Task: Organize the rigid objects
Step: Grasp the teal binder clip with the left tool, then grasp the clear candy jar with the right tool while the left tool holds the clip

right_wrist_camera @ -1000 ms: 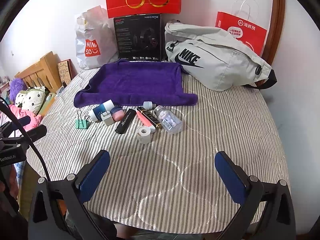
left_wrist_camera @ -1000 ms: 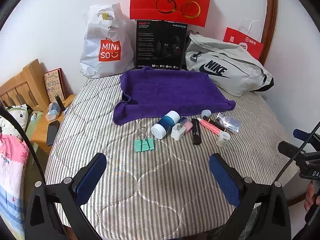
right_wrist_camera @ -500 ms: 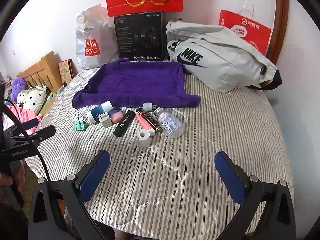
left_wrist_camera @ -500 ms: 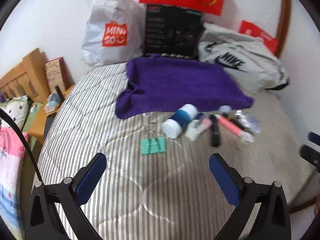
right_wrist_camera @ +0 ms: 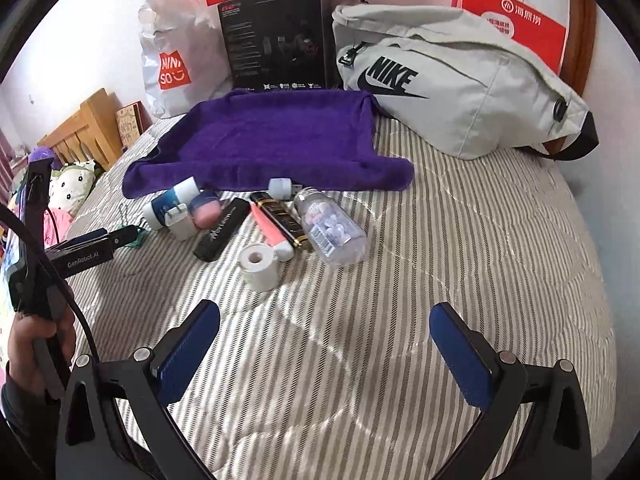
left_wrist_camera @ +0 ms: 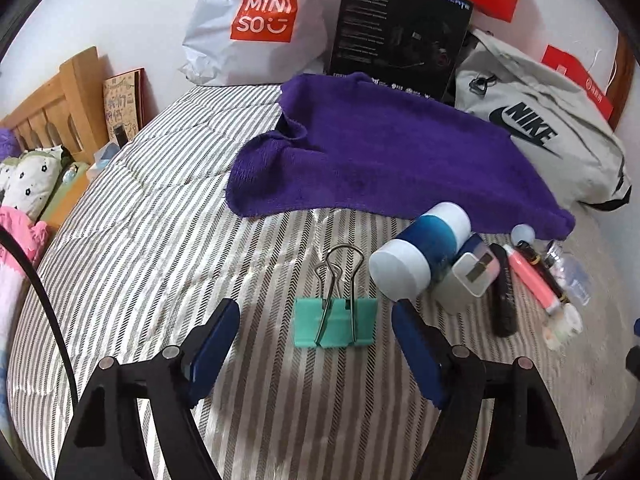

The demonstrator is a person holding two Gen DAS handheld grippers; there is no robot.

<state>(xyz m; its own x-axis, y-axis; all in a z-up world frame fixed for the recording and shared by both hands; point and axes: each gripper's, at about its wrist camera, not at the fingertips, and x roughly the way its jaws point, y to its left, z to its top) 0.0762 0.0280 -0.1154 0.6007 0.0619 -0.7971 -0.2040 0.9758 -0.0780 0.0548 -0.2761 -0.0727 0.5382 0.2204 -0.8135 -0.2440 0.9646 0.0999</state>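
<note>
Left gripper (left_wrist_camera: 316, 334) is nearing, jaws narrowing beside green binder clip (left_wrist_camera: 335, 326), ungripped | stiff, light: pinching body | right gripper (right_wrist_camera: 325, 346) is gaping empty.

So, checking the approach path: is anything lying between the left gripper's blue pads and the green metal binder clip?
No. In the left wrist view only bare striped quilt separates the open left gripper from the green binder clip.

The scene is evenly and brightly lit, edges are bent by fisheye distortion, and slight motion blur is seen at the right of the left view.
</note>
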